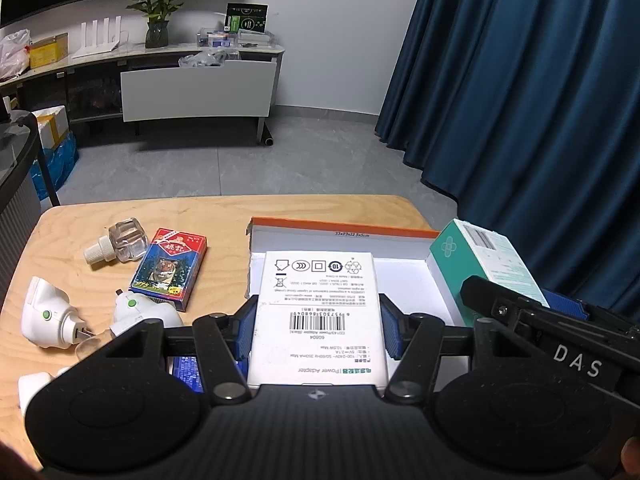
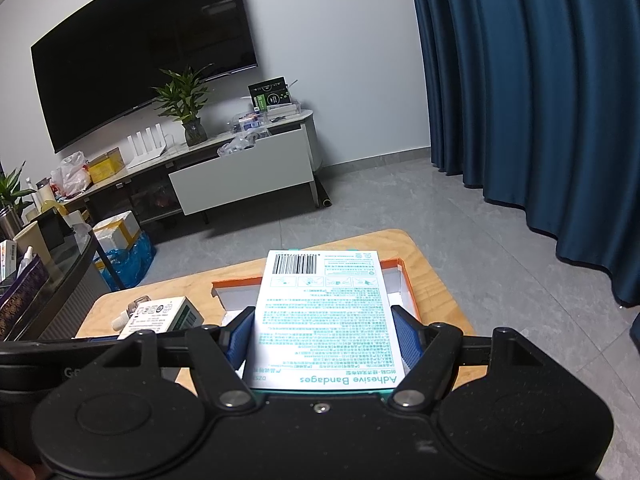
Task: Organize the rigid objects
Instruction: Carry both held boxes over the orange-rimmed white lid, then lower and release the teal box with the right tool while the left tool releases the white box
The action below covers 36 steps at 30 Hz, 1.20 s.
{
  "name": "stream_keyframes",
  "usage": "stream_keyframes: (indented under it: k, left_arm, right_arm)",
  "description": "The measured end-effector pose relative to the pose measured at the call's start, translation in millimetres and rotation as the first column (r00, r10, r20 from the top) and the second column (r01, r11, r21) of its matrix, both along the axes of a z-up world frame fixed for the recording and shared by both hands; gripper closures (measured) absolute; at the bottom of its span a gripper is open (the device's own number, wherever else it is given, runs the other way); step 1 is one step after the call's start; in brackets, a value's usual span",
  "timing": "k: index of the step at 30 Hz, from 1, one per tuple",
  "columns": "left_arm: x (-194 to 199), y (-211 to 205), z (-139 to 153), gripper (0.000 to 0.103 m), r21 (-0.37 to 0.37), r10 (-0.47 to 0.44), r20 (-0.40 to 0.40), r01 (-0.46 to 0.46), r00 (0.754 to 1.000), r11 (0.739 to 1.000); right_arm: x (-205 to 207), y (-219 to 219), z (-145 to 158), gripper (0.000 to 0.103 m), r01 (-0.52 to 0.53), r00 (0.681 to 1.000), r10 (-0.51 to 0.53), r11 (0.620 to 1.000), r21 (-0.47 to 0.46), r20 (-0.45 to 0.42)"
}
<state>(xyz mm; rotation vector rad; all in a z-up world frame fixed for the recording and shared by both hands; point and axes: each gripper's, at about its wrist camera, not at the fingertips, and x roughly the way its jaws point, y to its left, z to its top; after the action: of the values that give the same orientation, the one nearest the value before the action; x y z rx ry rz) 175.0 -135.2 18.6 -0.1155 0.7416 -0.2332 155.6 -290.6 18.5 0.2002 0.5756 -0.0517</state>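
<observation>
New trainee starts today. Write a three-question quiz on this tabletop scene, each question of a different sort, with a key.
1. True or false: the left gripper holds the adhesive bandages box.
2. Multiple choice: the open tray has a rim of which colour? A) green B) orange C) black
3. Short answer: which printed item lies on the wooden table beside the clear bottle?

Key:
1. False: its jaws grip the white power adapter box; the right gripper holds the bandages.
2. B
3. The playing card pack.
</observation>
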Motion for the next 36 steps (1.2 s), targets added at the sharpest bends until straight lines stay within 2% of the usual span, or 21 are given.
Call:
stream_keyframes:
  k: [24, 36]
  left_arm:
    - [5.3, 1.6, -3.8, 0.043, -0.009, 0.007, -0.015, -0.007, 1.0, 1.0]
    - [11.0, 7.8, -7.5, 0.043, -0.013, 0.019, -0.027, -0.02, 0.999, 1.0]
  right_arm:
    - [13.9, 0.0, -15.0, 0.019, -0.007, 1.0, 0.006, 1.0, -0.019, -0.025]
    - [31.0, 1.3, -33.2, 0.019, 0.015, 0.998, -0.018, 0.999, -0.038, -0.065]
